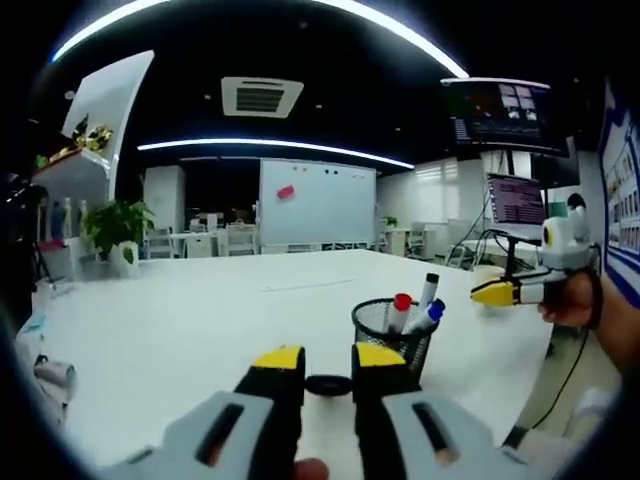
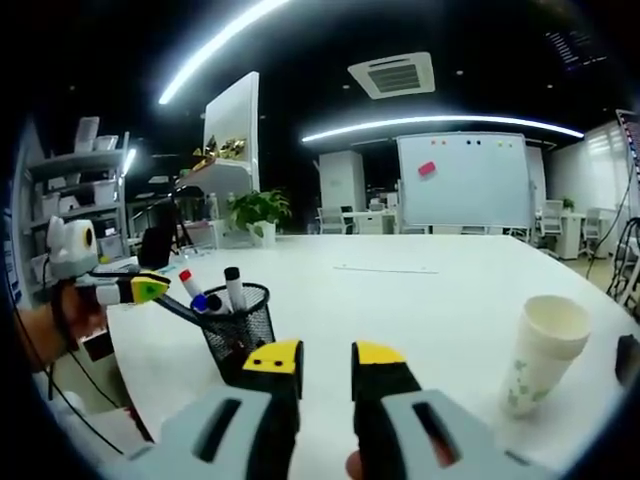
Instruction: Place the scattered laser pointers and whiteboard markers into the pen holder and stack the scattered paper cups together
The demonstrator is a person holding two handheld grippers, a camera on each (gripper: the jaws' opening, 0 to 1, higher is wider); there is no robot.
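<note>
While markers fill the pen holder, both hand-held grippers hover slightly spread, holding nothing.

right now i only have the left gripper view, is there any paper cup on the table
Observer: yes, a white paper cup with a green print stands upright on the white table, in the right gripper view.
Operator: close to the pen holder
Observer: no, apart from the black mesh pen holder; the right gripper points between them.
Operator: anything beside it
Observer: a dark object at the view's edge, too cut off to name.
</note>
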